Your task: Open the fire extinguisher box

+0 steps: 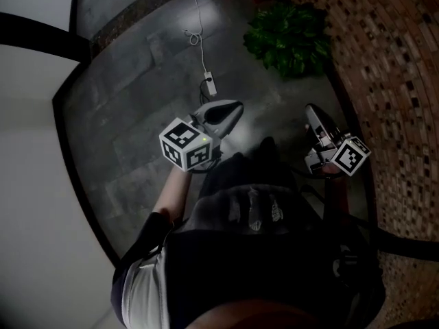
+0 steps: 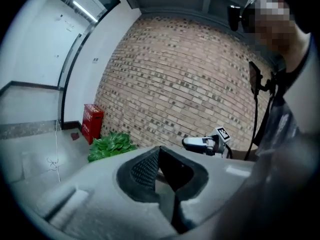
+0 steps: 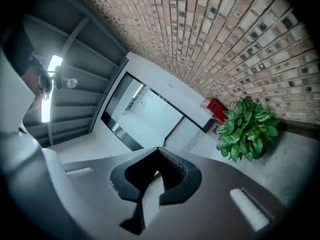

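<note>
Room: a dim corridor corner is seen. The floor (image 1: 130, 108) is laid w/ large grey stone slabs, dull sheen, darker border strip along the edges. A brick wall (image 1: 391, 67) is seen at the right of the head view, mixed tan and dark bricks. Opposite it are a white wall (image 2: 35, 49) and black-framed glazing. Overhead, grey ceiling beams and a strip light (image 2: 82, 10) are seen in the left gripper view.

The fire extinguisher box (image 2: 92, 123) is red and stands upright on the floor against the foot of the brick wall, nr the corner. It is well apart from both grippers. Whether its door is ajar can't be told, as it is too small. A leafy green plant (image 2: 111, 145) is set just beside it, on the side nearer the grippers.

A white cable (image 1: 196, 26) is trailed across the slabs, looped once, and ends in a small white adapter (image 1: 210, 85).

The left gripper (image 1: 232, 108) is held clenched, jaws together, nothing btwn them. The right gripper (image 1: 314, 116) is likewise clamped tight and empty, and is held nr the brick wall. Both are carried above bare floor, w/ nothing touched.
</note>
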Action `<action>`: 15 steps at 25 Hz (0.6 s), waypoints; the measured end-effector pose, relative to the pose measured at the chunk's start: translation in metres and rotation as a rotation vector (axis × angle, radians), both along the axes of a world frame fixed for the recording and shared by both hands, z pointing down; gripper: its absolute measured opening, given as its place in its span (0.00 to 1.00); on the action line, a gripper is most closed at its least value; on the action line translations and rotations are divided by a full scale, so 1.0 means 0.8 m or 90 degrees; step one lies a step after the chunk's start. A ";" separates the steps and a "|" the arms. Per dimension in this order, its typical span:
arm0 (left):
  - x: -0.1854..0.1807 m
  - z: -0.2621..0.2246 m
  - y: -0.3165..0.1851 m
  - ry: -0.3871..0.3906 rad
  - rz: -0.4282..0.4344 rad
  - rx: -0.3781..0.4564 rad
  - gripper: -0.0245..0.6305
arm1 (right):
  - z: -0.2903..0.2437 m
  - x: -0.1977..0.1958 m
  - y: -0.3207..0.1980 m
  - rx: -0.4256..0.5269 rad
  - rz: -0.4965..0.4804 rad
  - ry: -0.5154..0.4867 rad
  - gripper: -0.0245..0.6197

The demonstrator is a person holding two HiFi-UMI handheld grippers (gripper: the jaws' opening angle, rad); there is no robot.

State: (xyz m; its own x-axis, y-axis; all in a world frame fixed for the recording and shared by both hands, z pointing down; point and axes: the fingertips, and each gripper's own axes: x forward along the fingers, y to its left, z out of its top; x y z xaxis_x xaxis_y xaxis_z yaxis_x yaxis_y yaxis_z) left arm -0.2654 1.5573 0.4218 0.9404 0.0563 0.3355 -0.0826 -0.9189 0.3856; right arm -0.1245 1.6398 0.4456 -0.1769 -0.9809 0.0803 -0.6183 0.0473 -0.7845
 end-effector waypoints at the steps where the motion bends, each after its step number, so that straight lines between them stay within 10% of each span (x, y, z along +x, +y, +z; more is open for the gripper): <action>1: 0.007 0.002 -0.001 -0.011 0.001 0.014 0.04 | 0.001 0.013 0.000 0.008 0.002 -0.007 0.04; 15: 0.061 0.006 -0.067 -0.043 -0.006 0.058 0.04 | 0.001 0.033 -0.071 -0.017 -0.073 0.029 0.04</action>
State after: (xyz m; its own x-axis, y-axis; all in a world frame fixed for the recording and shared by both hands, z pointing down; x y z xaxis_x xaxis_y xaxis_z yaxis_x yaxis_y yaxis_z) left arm -0.2166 1.5034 0.4269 0.9160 0.0142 0.4009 -0.1141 -0.9488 0.2945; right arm -0.0982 1.5831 0.4465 -0.2829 -0.9520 0.1168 -0.6448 0.0986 -0.7580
